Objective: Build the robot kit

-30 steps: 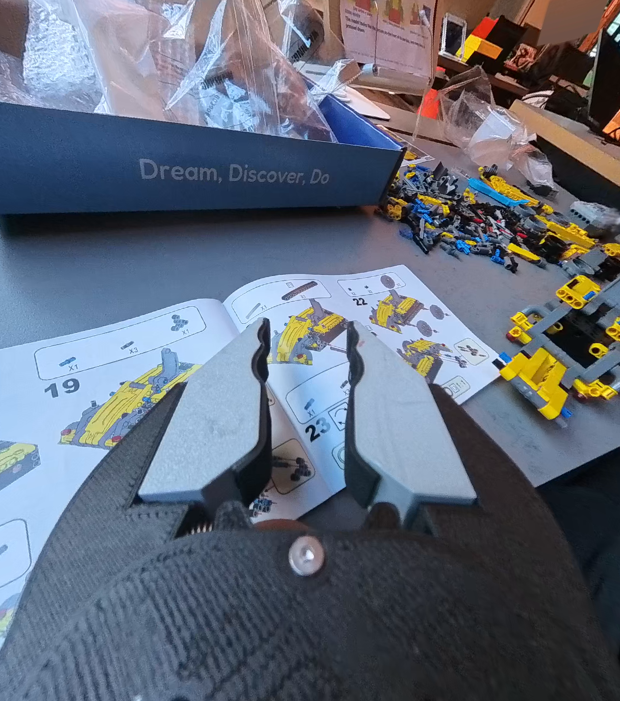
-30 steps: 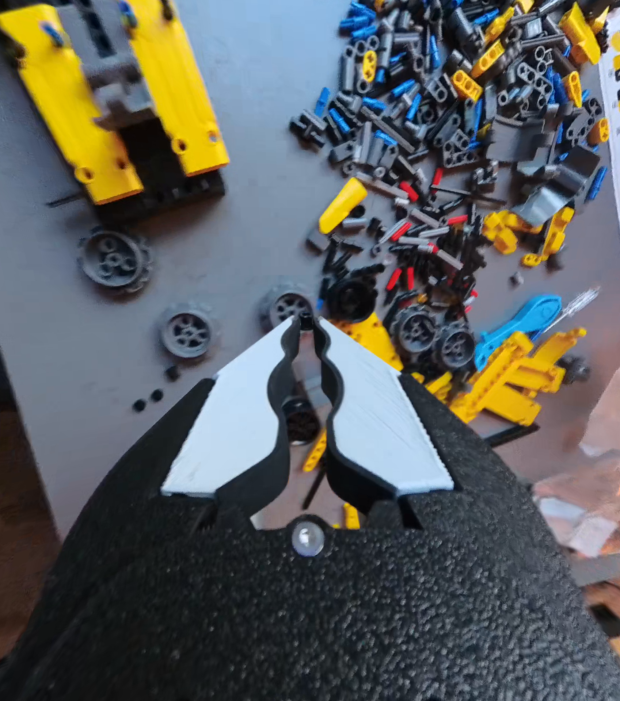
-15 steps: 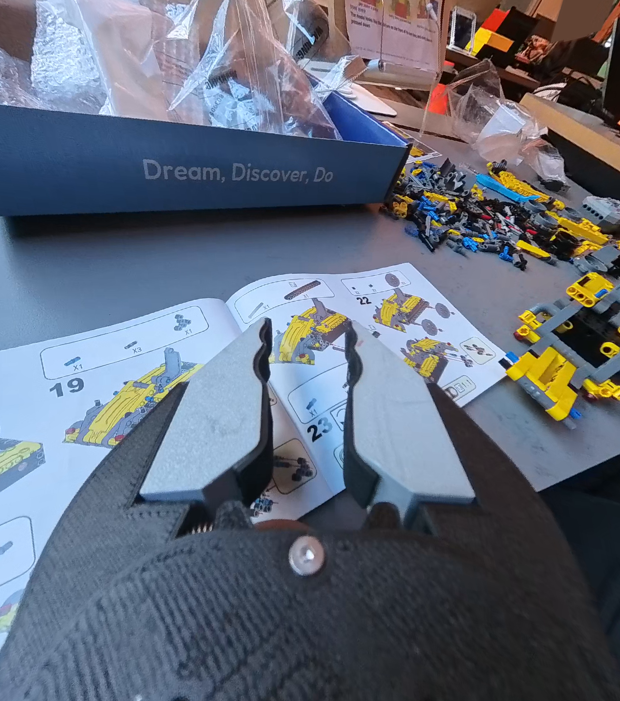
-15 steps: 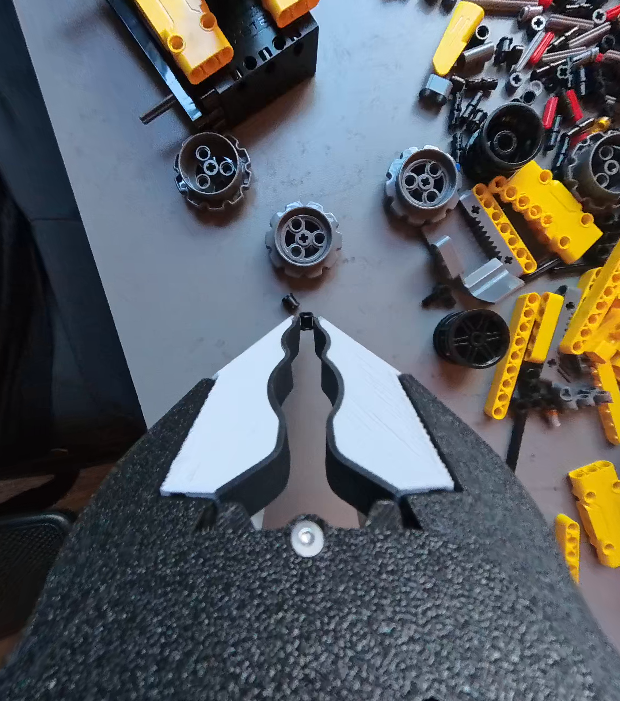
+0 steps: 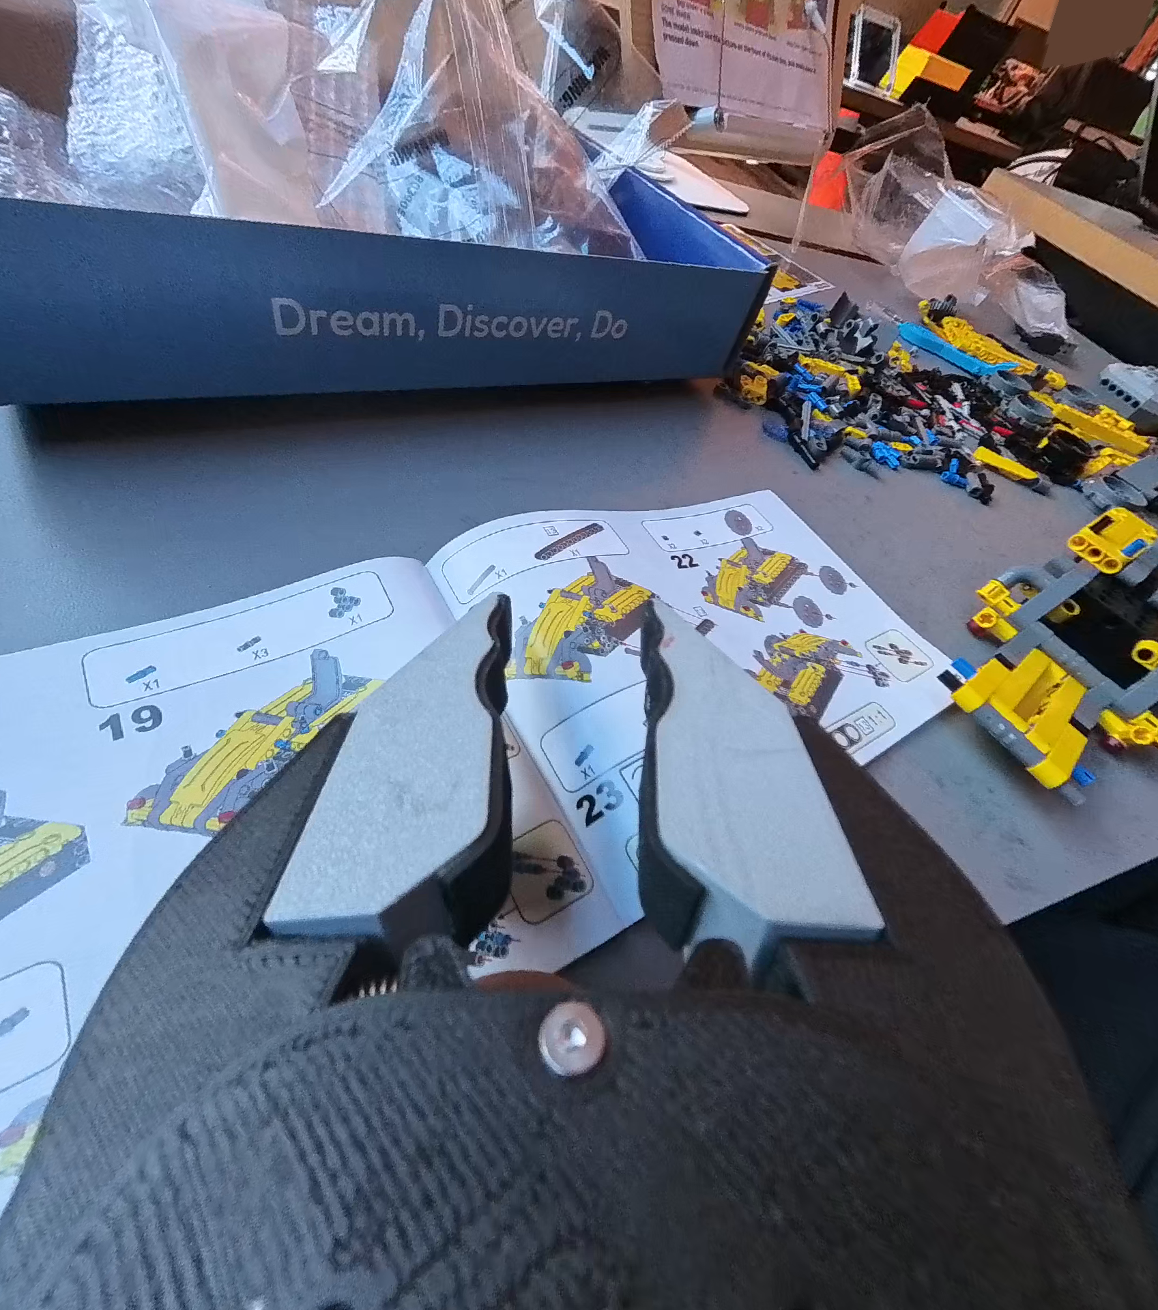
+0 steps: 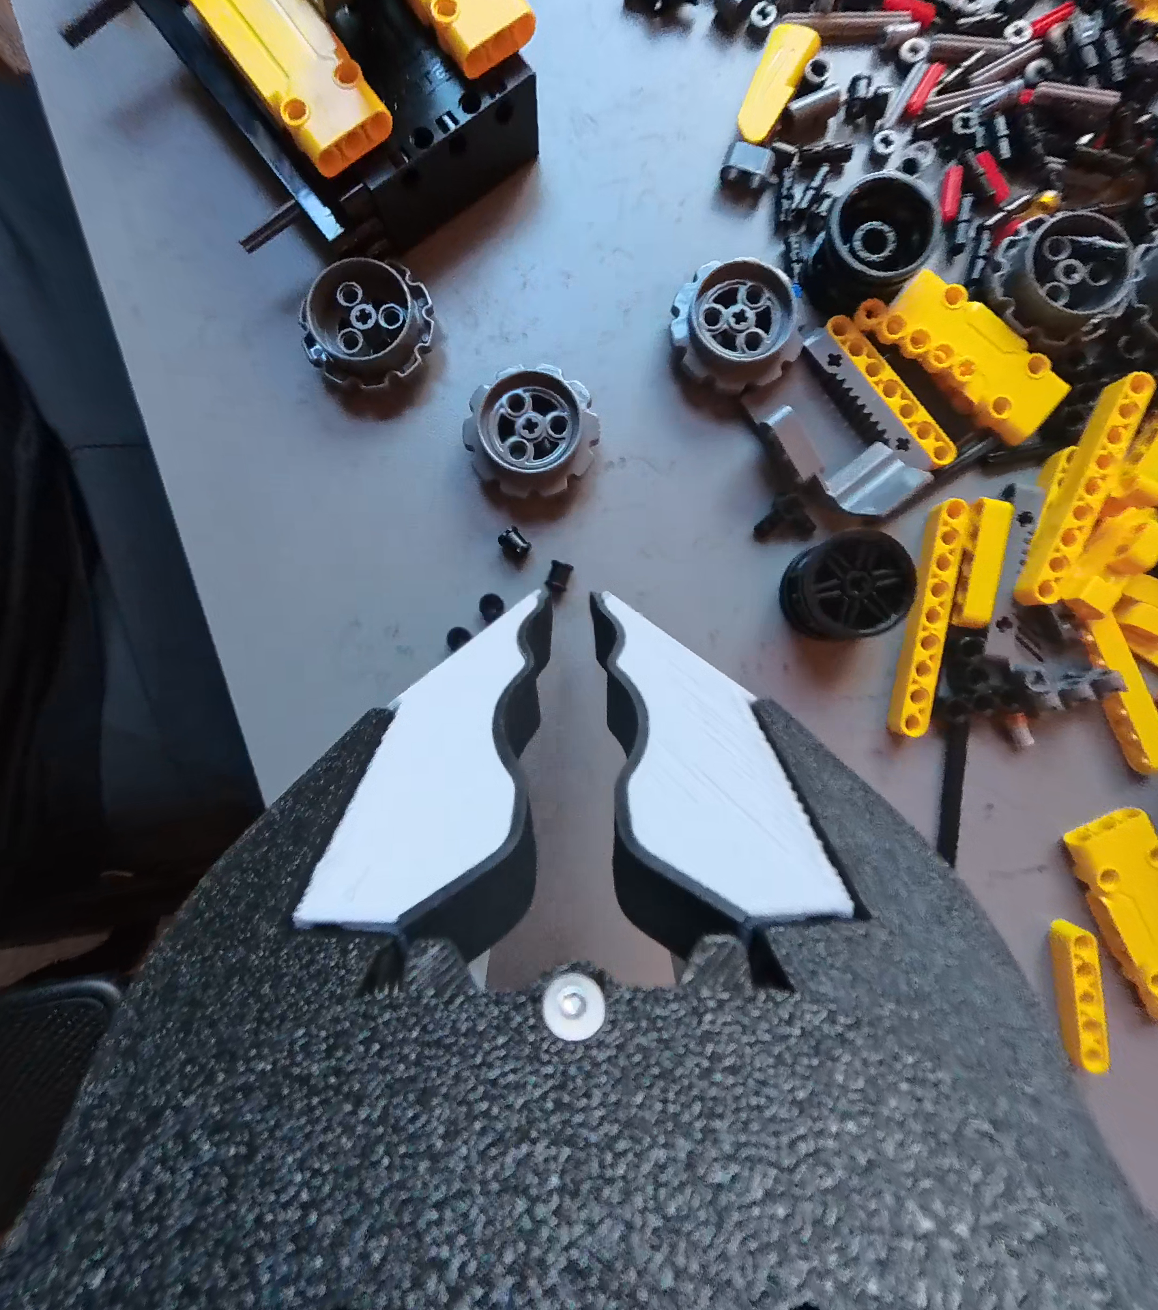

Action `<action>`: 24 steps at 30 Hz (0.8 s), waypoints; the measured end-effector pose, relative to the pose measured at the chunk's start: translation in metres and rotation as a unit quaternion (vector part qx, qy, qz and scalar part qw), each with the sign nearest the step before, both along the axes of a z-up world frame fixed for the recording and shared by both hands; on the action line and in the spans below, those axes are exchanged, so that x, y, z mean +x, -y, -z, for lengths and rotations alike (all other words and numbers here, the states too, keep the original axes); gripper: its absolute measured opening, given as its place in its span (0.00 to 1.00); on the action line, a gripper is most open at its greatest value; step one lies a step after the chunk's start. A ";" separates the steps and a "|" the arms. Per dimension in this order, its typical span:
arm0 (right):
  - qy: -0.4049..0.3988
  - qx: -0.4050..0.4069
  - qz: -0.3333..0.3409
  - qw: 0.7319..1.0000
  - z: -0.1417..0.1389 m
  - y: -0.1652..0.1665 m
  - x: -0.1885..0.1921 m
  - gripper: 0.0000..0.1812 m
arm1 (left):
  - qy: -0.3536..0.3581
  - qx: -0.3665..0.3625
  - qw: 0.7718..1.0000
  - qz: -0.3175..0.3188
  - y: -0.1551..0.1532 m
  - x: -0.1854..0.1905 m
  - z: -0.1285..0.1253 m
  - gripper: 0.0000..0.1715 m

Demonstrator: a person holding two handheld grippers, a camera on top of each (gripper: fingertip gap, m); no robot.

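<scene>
My right gripper (image 6: 570, 602) hangs parted over a black bush (image 6: 558, 573) (one of four loose near the table edge), empty. My left gripper (image 5: 576, 631) hovers agape above the manual (image 5: 207, 680), holding nothing.

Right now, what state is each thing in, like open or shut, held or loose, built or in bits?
left gripper: open, empty, above the booklet.
right gripper: open, empty.
small black peg: loose on the table, just off the right gripper's fingertip.
booklet: lying open.
blue box: open, plastic bags inside.
yellow model: partly built.
grey wheel: loose, lying flat.
</scene>
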State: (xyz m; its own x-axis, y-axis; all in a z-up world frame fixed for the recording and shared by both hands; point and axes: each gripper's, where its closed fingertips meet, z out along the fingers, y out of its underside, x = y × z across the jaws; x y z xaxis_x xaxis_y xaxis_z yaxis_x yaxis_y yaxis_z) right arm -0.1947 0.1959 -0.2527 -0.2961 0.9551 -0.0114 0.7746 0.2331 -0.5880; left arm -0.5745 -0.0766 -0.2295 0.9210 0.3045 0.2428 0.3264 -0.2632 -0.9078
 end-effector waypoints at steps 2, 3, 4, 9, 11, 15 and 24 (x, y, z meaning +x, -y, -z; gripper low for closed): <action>-0.024 -0.004 0.012 1.000 -0.009 -0.002 0.000 0.06 | 0.000 0.001 1.000 0.000 0.000 0.000 0.000 0.19; -0.045 -0.009 0.019 0.999 -0.014 -0.002 -0.001 0.06 | 0.000 0.001 1.000 0.000 0.000 0.000 0.000 0.19; -0.069 -0.014 0.026 0.997 -0.019 -0.001 -0.003 0.06 | 0.000 0.000 1.000 0.000 0.000 0.000 0.000 0.19; -0.156 -0.009 0.084 0.984 -0.027 -0.012 -0.006 0.06 | -0.003 0.001 1.000 0.003 0.000 0.001 0.000 0.20; -0.184 -0.005 0.108 0.977 -0.030 -0.018 -0.006 0.07 | -0.002 0.002 1.000 0.004 0.000 0.001 0.000 0.20; -0.202 -0.019 0.128 0.971 -0.026 -0.022 -0.006 0.06 | -0.001 0.005 1.000 0.006 0.000 0.002 -0.001 0.20; -0.168 -0.047 0.002 0.985 -0.027 0.038 -0.043 0.08 | -0.001 0.003 1.000 0.002 0.000 0.001 0.000 0.20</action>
State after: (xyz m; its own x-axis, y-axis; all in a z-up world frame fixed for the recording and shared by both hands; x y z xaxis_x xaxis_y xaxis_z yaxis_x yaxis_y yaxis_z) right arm -0.2380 0.1577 -0.2255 -0.2936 0.9559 -0.0012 0.5337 0.1629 -0.8298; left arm -0.5737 -0.0764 -0.2296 0.9228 0.2990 0.2432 0.3239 -0.2595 -0.9098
